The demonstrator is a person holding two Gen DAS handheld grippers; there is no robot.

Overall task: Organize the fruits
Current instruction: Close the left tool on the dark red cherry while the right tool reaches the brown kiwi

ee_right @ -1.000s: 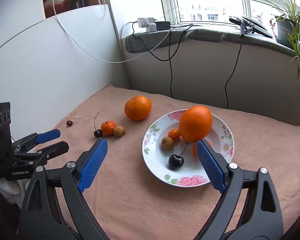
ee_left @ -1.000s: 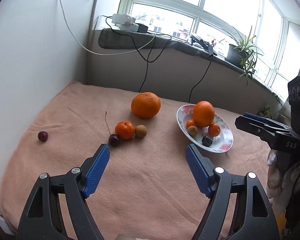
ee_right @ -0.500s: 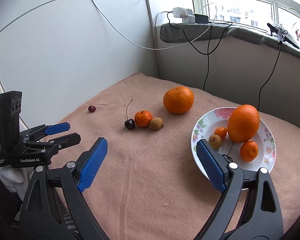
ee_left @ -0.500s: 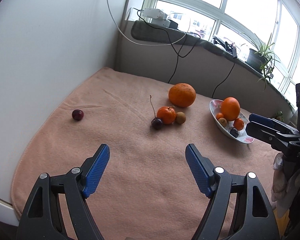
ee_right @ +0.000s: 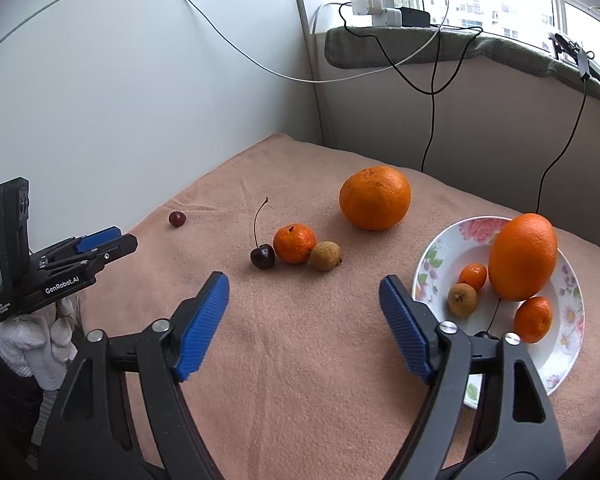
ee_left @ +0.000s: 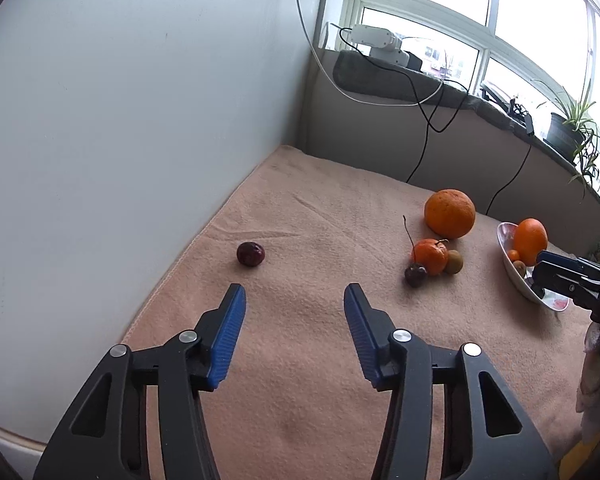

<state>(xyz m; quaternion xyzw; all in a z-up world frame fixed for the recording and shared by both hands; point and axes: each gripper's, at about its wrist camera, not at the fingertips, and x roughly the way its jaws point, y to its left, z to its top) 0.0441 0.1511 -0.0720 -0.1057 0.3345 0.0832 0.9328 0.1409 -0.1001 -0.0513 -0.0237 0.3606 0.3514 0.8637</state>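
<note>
A dark red fruit (ee_left: 251, 254) lies alone near the wall, just beyond my left gripper (ee_left: 294, 300), whose jaws are closing with nothing between them. A big orange (ee_right: 375, 197), a mandarin (ee_right: 294, 243), a stemmed cherry (ee_right: 262, 256) and a small brown fruit (ee_right: 325, 255) sit on the peach cloth ahead of my right gripper (ee_right: 304, 290), whose jaws are closing empty. The floral plate (ee_right: 440, 252) at right holds a large orange (ee_right: 523, 257), two small mandarins, a brown fruit and a partly hidden cherry.
A white wall (ee_left: 120, 120) borders the cloth on the left. A grey ledge (ee_right: 420, 46) with a power strip and hanging cables runs behind. A potted plant (ee_left: 572, 128) stands on the sill. A gloved hand (ee_right: 32, 336) holds the left gripper.
Both grippers have swung left: the lone dark fruit now sits close ahead of the left one, and the plate has slid to the right edge. Both pairs of jaws stand narrower.
</note>
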